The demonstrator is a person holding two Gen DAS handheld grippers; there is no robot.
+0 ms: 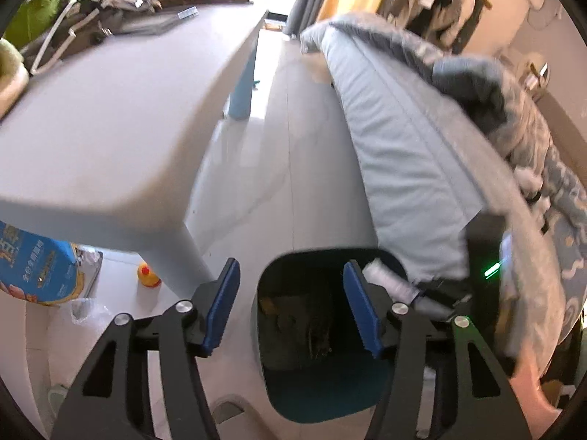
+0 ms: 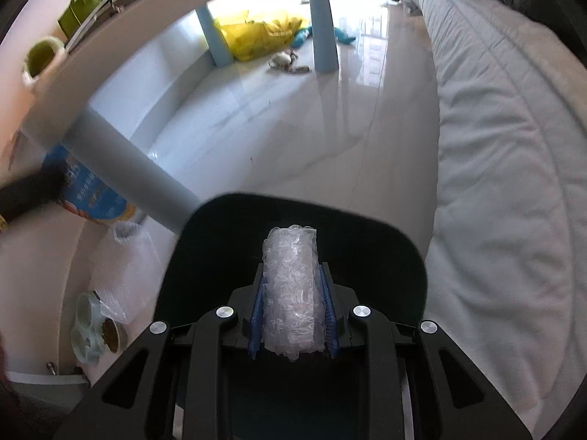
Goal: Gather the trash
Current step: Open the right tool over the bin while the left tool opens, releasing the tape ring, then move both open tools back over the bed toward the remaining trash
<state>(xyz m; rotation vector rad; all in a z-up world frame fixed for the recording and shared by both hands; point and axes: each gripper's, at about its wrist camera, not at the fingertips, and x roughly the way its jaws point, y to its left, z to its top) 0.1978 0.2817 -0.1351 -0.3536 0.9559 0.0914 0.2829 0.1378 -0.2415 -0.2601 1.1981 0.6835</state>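
- Pinching crumpled plastic wrap [image 2: 291, 293], right claw [image 2: 292, 315] hangs directly above bin [image 2: 367, 234]; wrap's long axis runs along fingers.
- Left claw [image 1: 291, 308] spread, empty, also over bin [image 1: 315, 396].

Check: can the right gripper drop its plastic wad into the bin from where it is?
Probably yes. The right gripper is shut on the crumpled plastic wad directly above the dark bin, whose mouth is open, with nothing visible between them.
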